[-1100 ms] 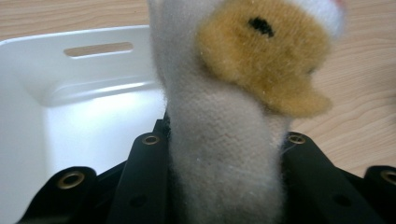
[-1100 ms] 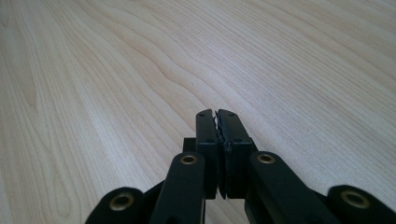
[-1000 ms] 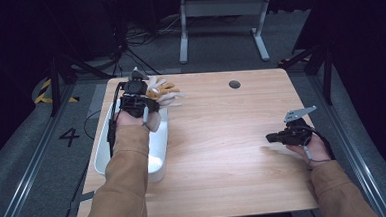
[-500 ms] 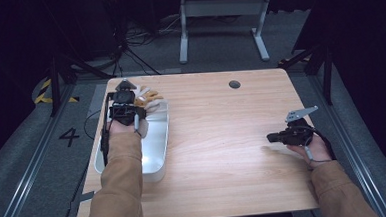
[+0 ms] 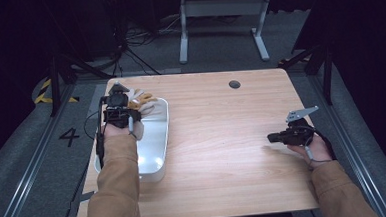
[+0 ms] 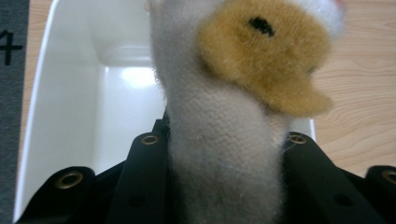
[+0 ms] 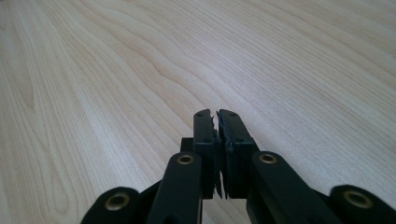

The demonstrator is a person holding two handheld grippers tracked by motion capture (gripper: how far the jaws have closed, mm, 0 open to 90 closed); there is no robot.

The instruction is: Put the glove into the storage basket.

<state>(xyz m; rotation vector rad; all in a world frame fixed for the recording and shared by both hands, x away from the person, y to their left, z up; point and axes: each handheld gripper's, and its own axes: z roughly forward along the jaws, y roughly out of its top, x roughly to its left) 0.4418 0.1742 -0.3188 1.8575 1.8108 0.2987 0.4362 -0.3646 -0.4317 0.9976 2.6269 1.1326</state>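
A plush toy [image 6: 243, 65], pale grey with a tan, black-marked patch, is pinched between the jaws of my left gripper [image 6: 224, 140]. In the high view the left gripper [image 5: 123, 103] hangs over the far end of a white tray [image 5: 155, 150], with the plush toy [image 5: 143, 100] sticking out past the far rim. Under the toy lies the tray's bare white inside [image 6: 70, 116]. At the table's right side my right gripper [image 5: 272, 137] rests low, pointing left. Its jaws are together with nothing between them, and the right gripper [image 7: 217, 119] points across bare wood.
The wooden table [image 5: 222, 137] has a round cable hole [image 5: 234, 84] near its far edge. The tray sits along the table's left side. Beyond the table stand a metal frame [image 5: 221, 17] and floor cables; a "4" [image 5: 69, 136] marks the floor at left.
My left hand has moved left, toward the person and downward, carrying the plush toy over the tray's far end. The right hand has stayed where it was.
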